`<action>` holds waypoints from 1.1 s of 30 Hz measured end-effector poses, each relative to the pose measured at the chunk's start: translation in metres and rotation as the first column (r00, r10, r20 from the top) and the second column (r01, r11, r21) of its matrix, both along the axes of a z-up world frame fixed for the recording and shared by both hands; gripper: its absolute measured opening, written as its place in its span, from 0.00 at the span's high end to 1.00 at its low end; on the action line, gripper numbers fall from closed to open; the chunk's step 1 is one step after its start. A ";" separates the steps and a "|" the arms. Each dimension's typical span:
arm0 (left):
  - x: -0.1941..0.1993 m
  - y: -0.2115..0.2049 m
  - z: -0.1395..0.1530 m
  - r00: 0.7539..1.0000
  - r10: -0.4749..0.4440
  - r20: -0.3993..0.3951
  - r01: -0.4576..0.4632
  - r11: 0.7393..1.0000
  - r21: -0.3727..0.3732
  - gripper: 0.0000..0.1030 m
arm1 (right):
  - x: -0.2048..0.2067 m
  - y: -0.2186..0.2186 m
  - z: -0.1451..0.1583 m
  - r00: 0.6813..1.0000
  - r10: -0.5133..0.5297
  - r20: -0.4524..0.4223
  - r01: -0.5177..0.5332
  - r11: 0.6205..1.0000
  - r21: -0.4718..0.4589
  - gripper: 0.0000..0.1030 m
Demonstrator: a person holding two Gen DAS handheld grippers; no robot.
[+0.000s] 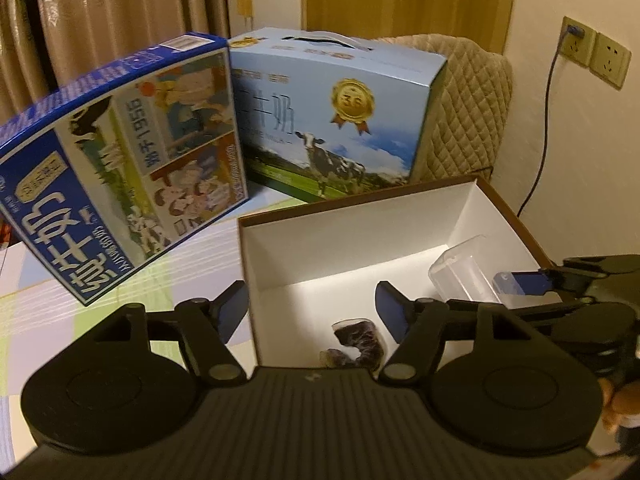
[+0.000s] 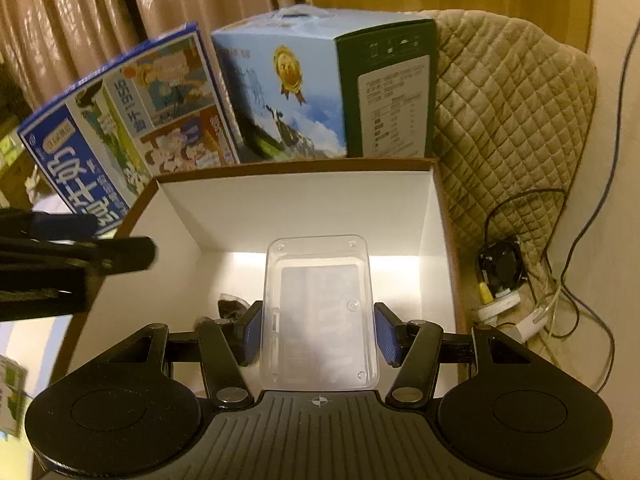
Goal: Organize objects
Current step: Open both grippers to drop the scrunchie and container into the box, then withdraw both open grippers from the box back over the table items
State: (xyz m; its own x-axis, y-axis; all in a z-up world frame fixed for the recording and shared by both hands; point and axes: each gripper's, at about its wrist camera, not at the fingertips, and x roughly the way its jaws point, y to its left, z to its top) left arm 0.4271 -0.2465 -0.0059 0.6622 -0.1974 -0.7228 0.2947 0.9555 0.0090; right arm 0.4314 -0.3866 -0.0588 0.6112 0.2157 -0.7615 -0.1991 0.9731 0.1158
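An open box (image 1: 360, 200), white inside and brown outside, stands on the table. My left gripper (image 1: 312, 312) is open with nothing in it, its fingers either side of the box's left wall. A dark wrapped snack (image 1: 356, 344) lies on the box floor near the front. My right gripper (image 2: 319, 336) is shut on a clear plastic container (image 2: 320, 308), both blue pads against its long sides, inside the box (image 2: 296, 168). From the left wrist view, that container (image 1: 464, 276) hangs at the box's right side. The snack (image 2: 230, 306) lies just left of the right gripper.
A dark blue milk carton (image 1: 120, 168) leans behind the box, a light blue cow-print carton (image 1: 340, 120) beside it. A quilted chair cover (image 2: 512, 120) stands at the right. Cables and a power strip (image 2: 500, 304) lie below it. Wall sockets (image 1: 596, 52) are on the right.
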 end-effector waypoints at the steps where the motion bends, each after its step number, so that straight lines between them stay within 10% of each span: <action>1: -0.001 0.002 0.001 1.000 0.003 0.000 -0.003 1.000 -0.001 0.36 | 0.002 0.002 -0.001 1.000 0.006 0.003 -0.006 1.000 -0.017 0.48; 14: -0.011 0.017 0.010 0.999 0.034 0.005 -0.034 0.999 -0.028 0.25 | -0.004 -0.006 0.011 0.998 -0.002 0.066 0.000 0.999 0.038 0.34; 33: -0.089 0.042 0.046 0.998 0.062 0.014 -0.060 0.992 -0.113 0.07 | -0.117 -0.028 0.058 0.996 -0.037 0.077 0.021 0.981 0.192 0.26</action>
